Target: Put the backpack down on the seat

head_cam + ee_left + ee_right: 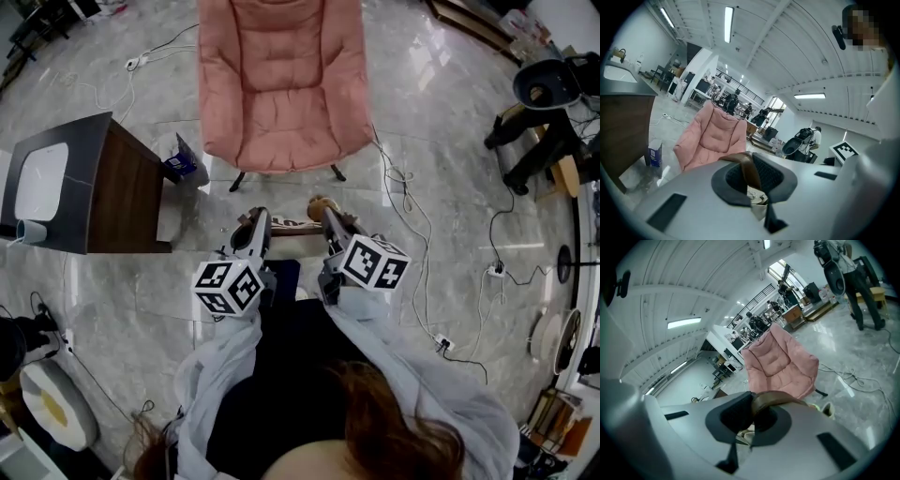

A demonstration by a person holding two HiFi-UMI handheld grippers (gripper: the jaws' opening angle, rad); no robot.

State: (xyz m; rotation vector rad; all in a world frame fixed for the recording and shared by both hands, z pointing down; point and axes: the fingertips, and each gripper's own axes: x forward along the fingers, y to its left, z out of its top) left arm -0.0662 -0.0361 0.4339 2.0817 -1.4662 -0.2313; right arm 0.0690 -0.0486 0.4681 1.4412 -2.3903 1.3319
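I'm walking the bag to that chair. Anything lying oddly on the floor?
Yes: loose cables trail over the floor right of the pink chair, one reaching its base, a likely trip risk. A blue carton stands beside the dark table.

A dark desk (89, 187) stands at left, a blue carton (181, 165) beside it; cables (410, 202) trail across the marble floor (450, 141).

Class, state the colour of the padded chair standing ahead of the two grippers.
Pink; the chair shows best in the head view.
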